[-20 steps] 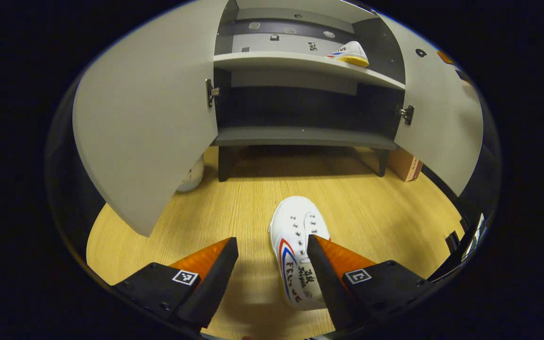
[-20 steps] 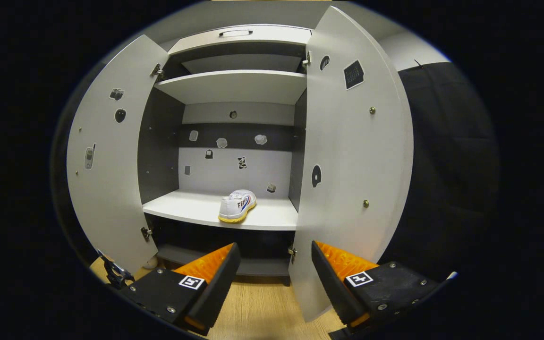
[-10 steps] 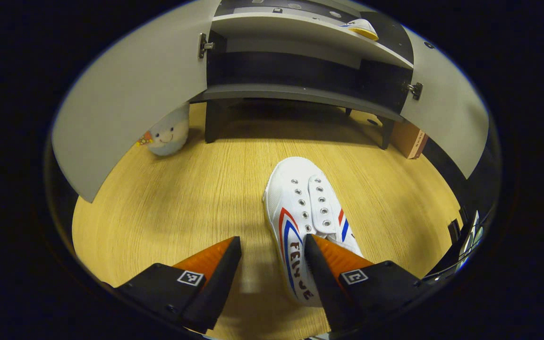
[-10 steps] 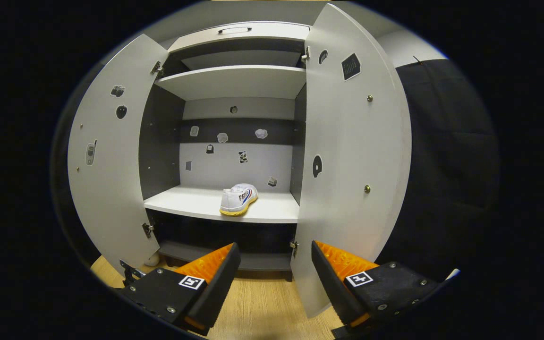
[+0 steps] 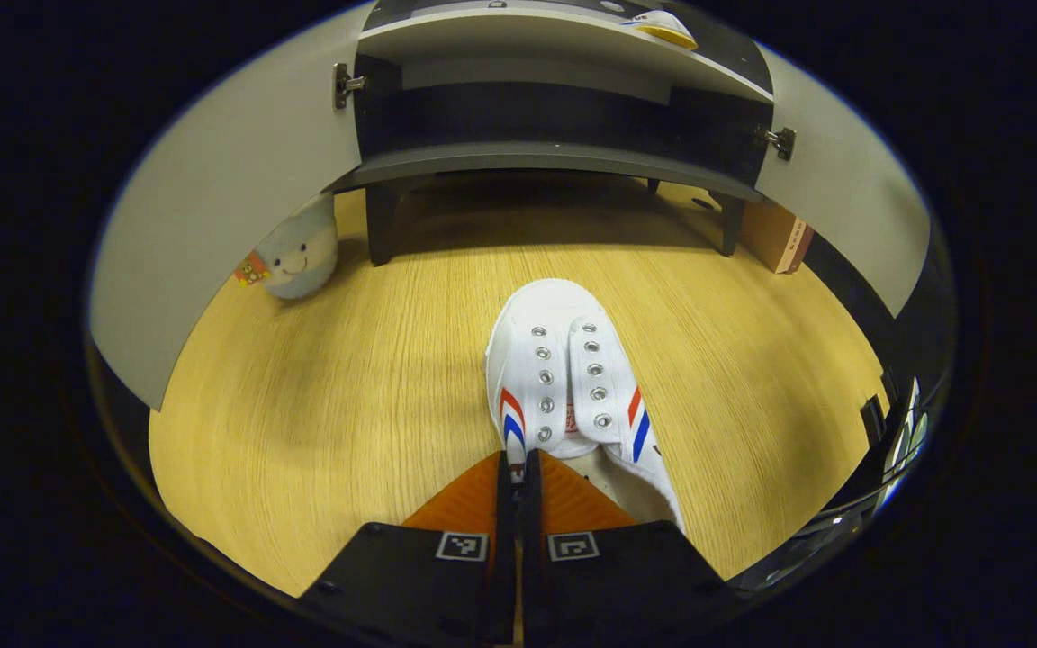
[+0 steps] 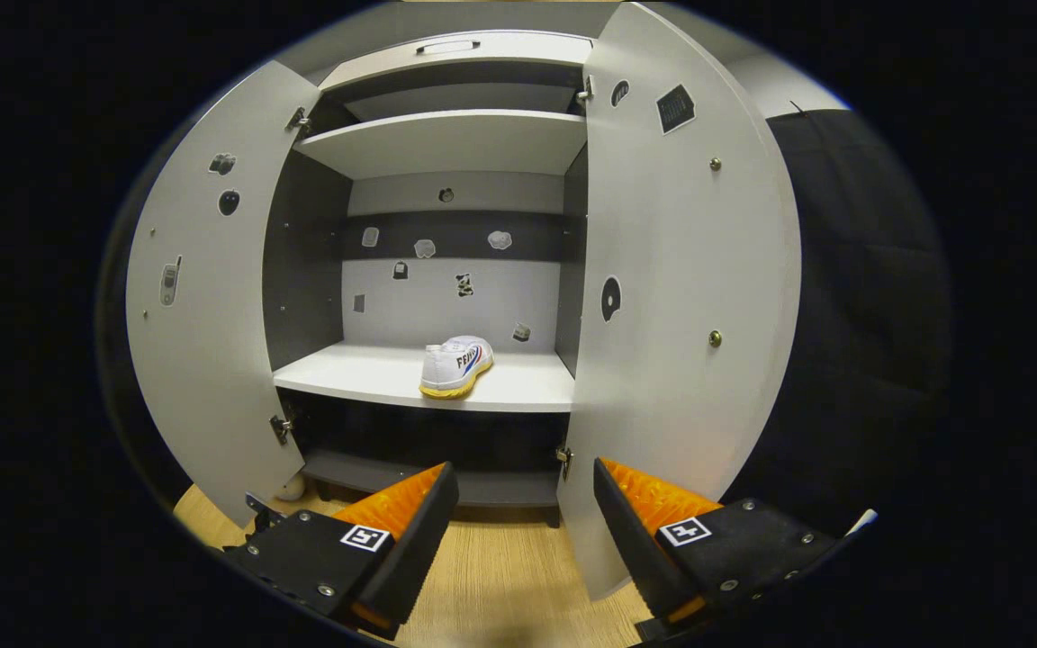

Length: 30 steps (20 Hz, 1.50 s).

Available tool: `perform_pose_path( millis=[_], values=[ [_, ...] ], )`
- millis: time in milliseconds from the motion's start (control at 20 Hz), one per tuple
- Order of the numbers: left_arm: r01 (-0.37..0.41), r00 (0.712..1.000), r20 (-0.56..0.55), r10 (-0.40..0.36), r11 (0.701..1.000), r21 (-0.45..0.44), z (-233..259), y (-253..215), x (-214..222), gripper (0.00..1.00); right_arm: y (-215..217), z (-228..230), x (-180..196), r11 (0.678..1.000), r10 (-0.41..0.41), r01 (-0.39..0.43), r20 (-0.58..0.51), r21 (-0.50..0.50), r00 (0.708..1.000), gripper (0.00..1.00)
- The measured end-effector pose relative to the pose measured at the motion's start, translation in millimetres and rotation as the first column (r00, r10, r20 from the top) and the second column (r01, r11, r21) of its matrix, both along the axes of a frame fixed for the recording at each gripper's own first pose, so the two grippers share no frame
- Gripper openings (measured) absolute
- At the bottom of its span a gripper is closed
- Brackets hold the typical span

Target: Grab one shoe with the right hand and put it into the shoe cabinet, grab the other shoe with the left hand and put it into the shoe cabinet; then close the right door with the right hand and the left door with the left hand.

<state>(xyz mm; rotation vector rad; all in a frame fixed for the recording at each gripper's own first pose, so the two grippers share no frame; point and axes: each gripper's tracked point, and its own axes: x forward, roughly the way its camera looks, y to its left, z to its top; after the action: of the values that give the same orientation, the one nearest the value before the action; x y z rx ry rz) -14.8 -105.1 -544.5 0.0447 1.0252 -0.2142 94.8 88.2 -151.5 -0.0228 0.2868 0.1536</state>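
Left fingers (image 5: 518,468) pinch floor shoe's (image 5: 563,387) edge; right fingers (image 6: 518,522) spread before shelved shoe (image 6: 455,365).

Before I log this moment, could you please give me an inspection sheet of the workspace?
Surface: wooden floor.
Job's things: one shoe on the floor; other shoe on the cabinet shelf; both doors open.
Clutter: plush toy, cardboard box.
Grippers: left gripper pinching the floor shoe's collar; right gripper open.
Cables: nothing seen.
Surroundings: black cloth wall.
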Motion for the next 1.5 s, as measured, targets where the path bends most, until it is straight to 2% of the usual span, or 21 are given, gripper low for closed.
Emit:
perform_pose_path(
  millis=[50,300,500,700,950,1250,1450,1500],
  values=[
    [-0.017,1.0,-0.006,0.017,1.0,-0.014,0,0,2,0.07,1,1,0,1.0,0.0,0.0,0.003,-0.001,1.0,0.93],
    [-0.052,0.999,-0.002,0.052,0.998,-0.039,12,4,4,0.07,8,10,-2,1.0,0.008,-0.008,0.018,0.011,1.0,0.93],
    [-0.07,0.997,0.007,0.071,0.992,-0.101,32,6,12,0.06,16,18,-5,1.0,0.023,-0.024,0.033,0.02,0.999,0.93],
    [-0.093,0.995,0.03,0.098,0.986,-0.14,71,11,29,0.07,25,27,-9,0.999,0.044,-0.045,0.049,0.027,0.998,0.93],
    [-0.101,0.986,0.114,0.123,0.978,-0.181,148,5,52,0.07,37,40,-12,0.997,0.07,-0.073,0.078,0.039,0.994,0.93],
    [-0.085,0.944,0.299,0.139,0.979,-0.186,243,2,95,0.06,42,62,-14,0.993,0.08,-0.089,0.12,0.072,0.99,0.93],
    [-0.08,0.9,0.403,0.166,0.972,-0.221,323,8,114,0.06,35,78,-16,0.995,0.073,-0.083,0.155,0.064,0.985,0.93],
    [-0.078,0.888,0.428,0.169,0.972,-0.222,338,19,95,0.06,33,83,-18,0.995,0.069,-0.079,0.165,0.06,0.984,0.93]
  ],
)
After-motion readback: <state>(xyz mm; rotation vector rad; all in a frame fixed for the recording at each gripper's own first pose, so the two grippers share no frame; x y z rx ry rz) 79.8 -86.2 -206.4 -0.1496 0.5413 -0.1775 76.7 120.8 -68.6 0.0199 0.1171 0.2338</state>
